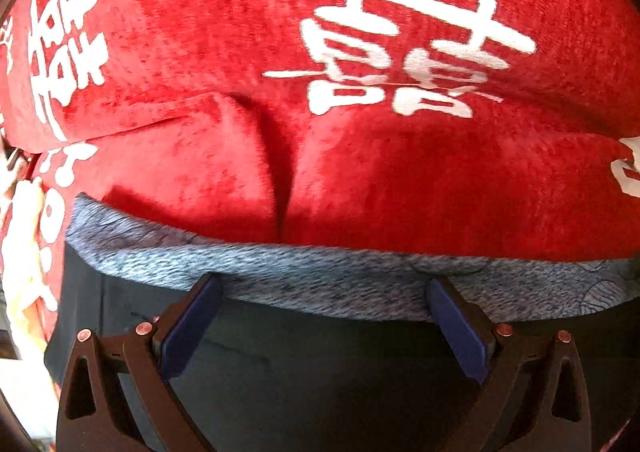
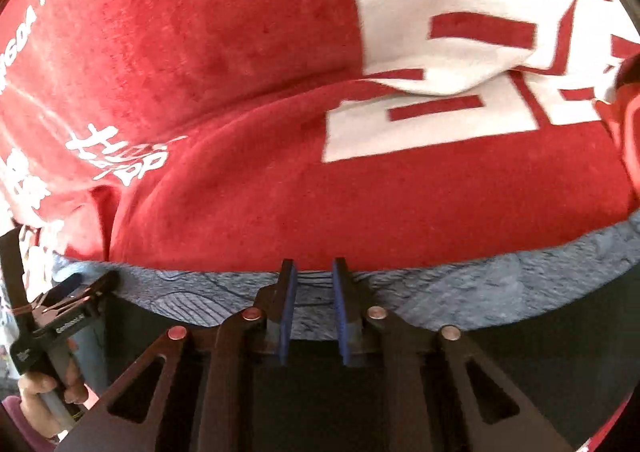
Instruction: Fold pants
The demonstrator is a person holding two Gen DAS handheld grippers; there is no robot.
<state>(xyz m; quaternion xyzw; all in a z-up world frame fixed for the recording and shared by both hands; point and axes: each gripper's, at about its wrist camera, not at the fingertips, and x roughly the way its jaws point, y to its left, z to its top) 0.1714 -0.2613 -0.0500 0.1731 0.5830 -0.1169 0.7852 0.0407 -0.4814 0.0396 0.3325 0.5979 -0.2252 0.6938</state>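
Here the left gripper (image 1: 324,316) has its blue-padded fingers (image 1: 192,326) spread wide, tips at the grey heathered edge of the pants (image 1: 340,276), gripping nothing. The right gripper (image 2: 314,308) has its fingers (image 2: 286,312) drawn narrow, with the same grey edge between the pads; whether they pinch it cannot be told. Both point forward, level with that edge. Beyond lies a red blanket (image 1: 200,31) printed with white characters. In the right wrist view, a hand (image 2: 44,400) grips the left gripper's handle.
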